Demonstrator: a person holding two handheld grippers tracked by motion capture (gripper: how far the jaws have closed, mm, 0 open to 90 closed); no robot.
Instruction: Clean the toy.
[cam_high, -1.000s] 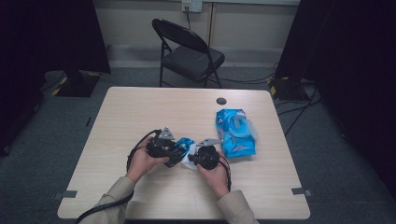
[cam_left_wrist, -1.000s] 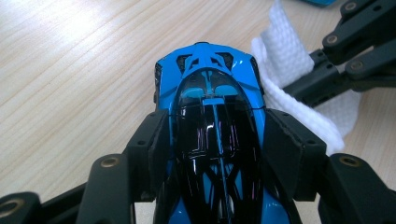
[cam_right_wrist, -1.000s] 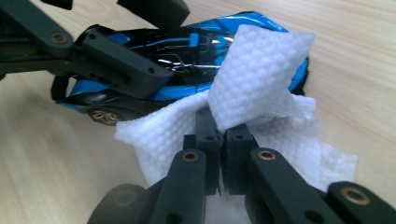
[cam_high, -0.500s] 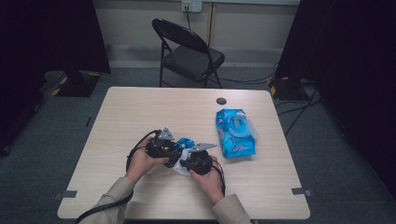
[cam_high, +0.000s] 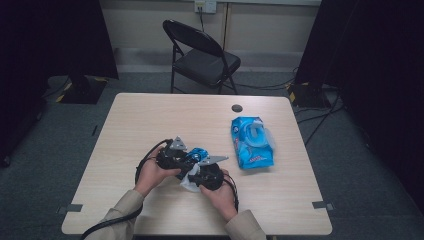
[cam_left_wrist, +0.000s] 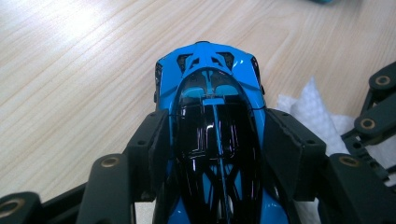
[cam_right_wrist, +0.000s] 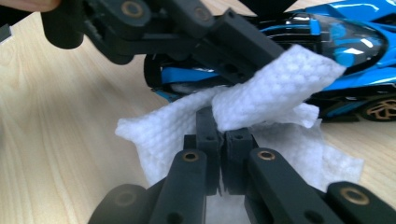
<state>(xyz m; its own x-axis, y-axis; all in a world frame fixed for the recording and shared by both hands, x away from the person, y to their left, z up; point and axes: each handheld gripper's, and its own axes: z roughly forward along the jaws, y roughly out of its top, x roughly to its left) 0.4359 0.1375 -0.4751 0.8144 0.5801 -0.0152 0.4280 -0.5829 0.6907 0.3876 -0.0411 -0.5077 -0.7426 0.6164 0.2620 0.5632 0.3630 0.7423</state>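
Note:
A blue and black toy car (cam_left_wrist: 212, 121) sits clamped by its sides between the jaws of my left gripper (cam_left_wrist: 215, 149), just above the wooden table (cam_left_wrist: 70, 70). In the high view the car (cam_high: 196, 153) shows between both hands, with the left gripper (cam_high: 184, 158) coming in from the left. My right gripper (cam_right_wrist: 219, 140) is shut on a white wet wipe (cam_right_wrist: 271, 93), whose loose end lies against the car's side (cam_right_wrist: 359, 42). From above, the wipe (cam_high: 188, 181) peeks out under the right gripper (cam_high: 196, 176).
A blue wet-wipe pack (cam_high: 252, 141) lies on the table to the right of the hands. A small dark round disc (cam_high: 236, 108) sits near the table's far edge. A black folding chair (cam_high: 202, 55) stands beyond the table.
The right gripper has shifted left and closer to the left gripper, bringing the wipe against the car. The left gripper has stayed in place with the car.

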